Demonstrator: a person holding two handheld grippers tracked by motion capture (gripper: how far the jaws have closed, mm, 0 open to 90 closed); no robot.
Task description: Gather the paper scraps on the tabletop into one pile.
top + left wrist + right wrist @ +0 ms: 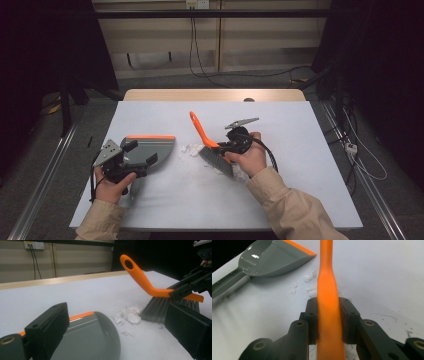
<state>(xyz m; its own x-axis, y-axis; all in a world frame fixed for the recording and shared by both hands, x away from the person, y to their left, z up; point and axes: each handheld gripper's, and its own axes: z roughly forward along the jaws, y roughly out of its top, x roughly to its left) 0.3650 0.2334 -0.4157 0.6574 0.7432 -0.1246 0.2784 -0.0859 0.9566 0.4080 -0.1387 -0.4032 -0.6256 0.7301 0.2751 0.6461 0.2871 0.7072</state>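
A hand brush with an orange handle [197, 127] and grey bristles [218, 162] is tilted over the middle of the table, bristles on the surface. My right gripper [226, 147] is shut on the handle [328, 315] just above the bristles [160, 308]. A small heap of white paper scraps [190, 150] lies just left of the bristles. To its left a grey dustpan [152, 146] with an orange lip lies flat. My left gripper [141, 152] hovers over the pan's rear, open, its jaws wide apart with the pan [92, 340] below them.
The white table [300, 170] has free room at the right and along the far side. A few loose scraps [128, 333] lie between pan and brush. Cables trail on the floor beyond the table's far edge.
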